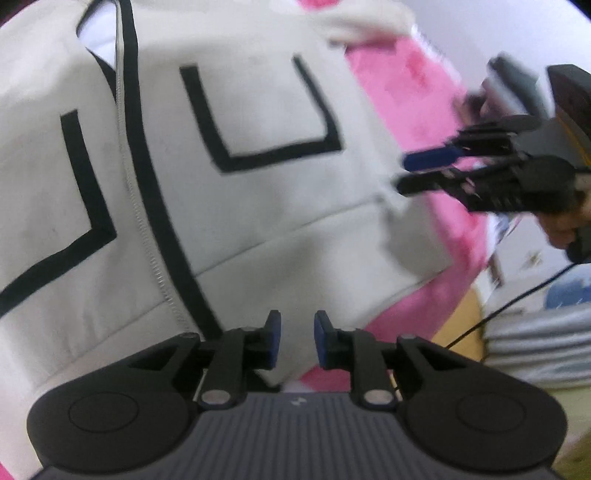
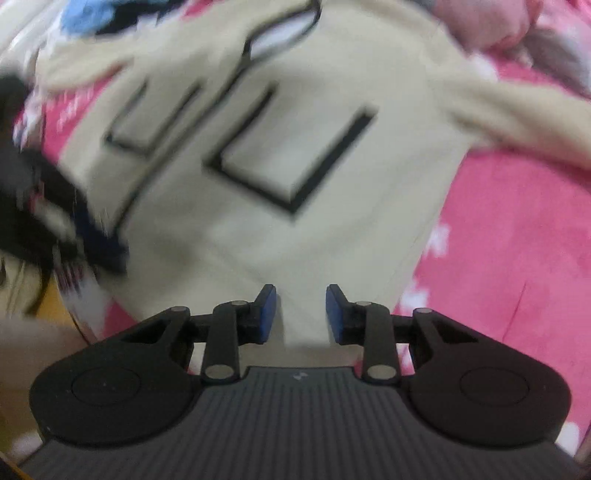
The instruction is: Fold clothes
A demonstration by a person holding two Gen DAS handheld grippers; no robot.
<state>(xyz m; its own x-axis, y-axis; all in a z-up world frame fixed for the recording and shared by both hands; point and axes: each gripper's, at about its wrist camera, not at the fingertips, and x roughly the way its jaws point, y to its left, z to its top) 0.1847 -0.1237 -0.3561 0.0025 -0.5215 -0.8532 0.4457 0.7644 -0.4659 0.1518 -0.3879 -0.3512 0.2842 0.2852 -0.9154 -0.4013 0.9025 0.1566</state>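
Note:
A cream zip jacket (image 1: pixel 258 110) with black lines lies spread, front up, on a pink blanket (image 1: pixel 424 92). My left gripper (image 1: pixel 297 339) hovers over its lower hem beside the zipper (image 1: pixel 155 258). Its blue pads stand a little apart with nothing pinched between them. My right gripper (image 1: pixel 402 172) reaches in from the right at the jacket's side edge. In the right wrist view the jacket (image 2: pixel 295 240) fills the middle. My right gripper (image 2: pixel 301 314) is over the hem, pads apart, empty. The left gripper (image 2: pixel 99 243) shows there as a blur at the left.
A person's hand (image 1: pixel 561 229) holds the right gripper. A folded grey striped cloth (image 1: pixel 535 339) and a black cable (image 1: pixel 517 302) lie off the blanket's right edge. A sleeve (image 2: pixel 517 122) stretches right over the pink blanket (image 2: pixel 517 240). Pink and grey bundles (image 2: pixel 517 29) sit beyond.

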